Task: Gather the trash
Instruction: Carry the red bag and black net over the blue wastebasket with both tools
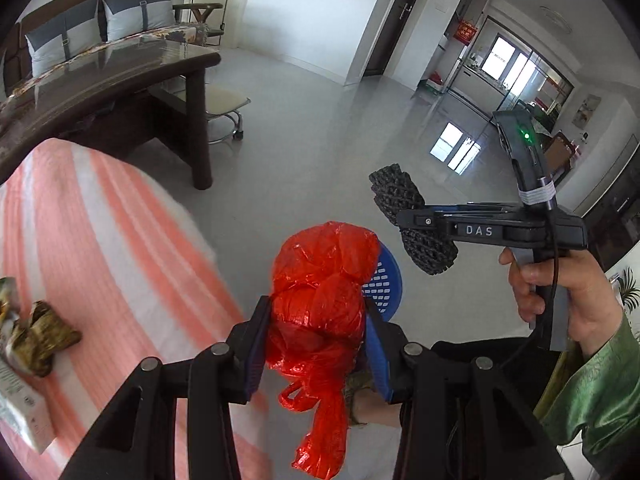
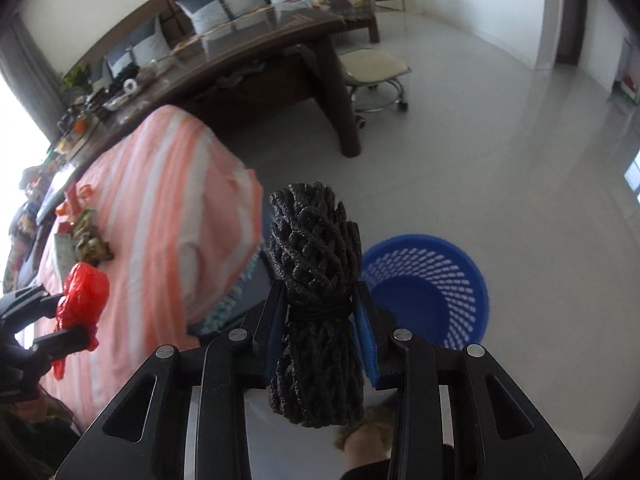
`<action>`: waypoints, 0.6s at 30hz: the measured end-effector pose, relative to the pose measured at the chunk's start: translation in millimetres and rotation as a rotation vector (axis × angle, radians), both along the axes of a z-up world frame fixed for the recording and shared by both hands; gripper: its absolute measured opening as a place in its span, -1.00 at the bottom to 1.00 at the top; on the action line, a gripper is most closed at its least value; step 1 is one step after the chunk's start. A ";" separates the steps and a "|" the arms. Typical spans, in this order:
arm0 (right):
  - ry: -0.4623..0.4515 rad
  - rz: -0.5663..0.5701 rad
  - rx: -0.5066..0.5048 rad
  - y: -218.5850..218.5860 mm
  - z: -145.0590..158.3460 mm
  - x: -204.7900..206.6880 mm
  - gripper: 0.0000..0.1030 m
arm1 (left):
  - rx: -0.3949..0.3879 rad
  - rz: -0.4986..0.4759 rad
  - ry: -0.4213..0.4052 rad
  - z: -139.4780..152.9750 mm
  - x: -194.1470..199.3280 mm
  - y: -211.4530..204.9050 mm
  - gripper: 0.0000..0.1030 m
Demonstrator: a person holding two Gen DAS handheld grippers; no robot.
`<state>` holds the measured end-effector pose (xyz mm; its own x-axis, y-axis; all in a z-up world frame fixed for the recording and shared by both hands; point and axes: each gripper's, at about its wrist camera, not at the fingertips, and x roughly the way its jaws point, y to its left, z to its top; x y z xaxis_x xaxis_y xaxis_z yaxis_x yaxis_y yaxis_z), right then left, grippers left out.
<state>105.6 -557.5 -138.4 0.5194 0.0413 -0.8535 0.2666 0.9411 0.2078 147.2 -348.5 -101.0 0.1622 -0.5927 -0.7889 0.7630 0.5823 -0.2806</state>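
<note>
My left gripper [image 1: 316,312] is shut on a crumpled red plastic bag [image 1: 320,304], held in the air past the table's edge. The bag's tail hangs down between the fingers. My right gripper [image 2: 320,296] is shut on a black mesh bundle [image 2: 316,280] tied at the middle, upright between the blue pads. A blue perforated waste basket [image 2: 432,292] stands on the floor just right of and below the bundle. In the left wrist view the basket [image 1: 386,288] peeks out behind the red bag, with the right gripper [image 1: 416,222] and its bundle [image 1: 400,192] above it.
A table with a pink-and-white striped cloth [image 2: 160,200] is on the left, with crumpled wrappers [image 1: 44,336] and a white box [image 1: 20,400] on it. Behind it stand a dark wooden table [image 2: 280,52], a wheeled stool [image 2: 376,72] and a sofa. The floor is grey tile [image 1: 320,120].
</note>
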 end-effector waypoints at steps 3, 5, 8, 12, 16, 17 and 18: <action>0.033 -0.050 0.010 -31.8 -19.7 0.9 -0.35 | 0.002 -0.011 0.045 -22.0 5.6 -49.6 -0.15; 0.044 -0.084 0.014 -52.6 -32.3 1.3 -0.35 | 0.013 -0.013 0.065 -38.3 8.8 -76.6 -0.15; 0.056 -0.123 0.042 -82.3 -53.0 3.9 -0.35 | 0.040 -0.011 0.087 -64.2 13.7 -106.3 -0.15; 0.062 -0.152 0.081 -103.6 -74.3 2.0 -0.34 | 0.062 0.001 0.142 -98.0 25.7 -134.7 -0.15; 0.073 -0.182 0.157 -125.2 -95.9 2.6 -0.34 | 0.063 0.010 0.174 -119.3 31.2 -159.6 -0.14; 0.077 -0.189 0.171 -129.8 -99.2 1.7 -0.33 | 0.061 0.012 0.178 -124.0 31.0 -164.7 -0.14; 0.082 -0.195 0.178 -133.1 -101.9 1.2 -0.33 | 0.059 0.013 0.182 -128.7 31.7 -168.9 -0.13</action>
<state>106.8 -690.6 -240.2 0.4617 0.1001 -0.8814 0.4621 0.8210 0.3353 178.9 -517.4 -229.7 0.0208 -0.5433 -0.8393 0.6947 0.6115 -0.3787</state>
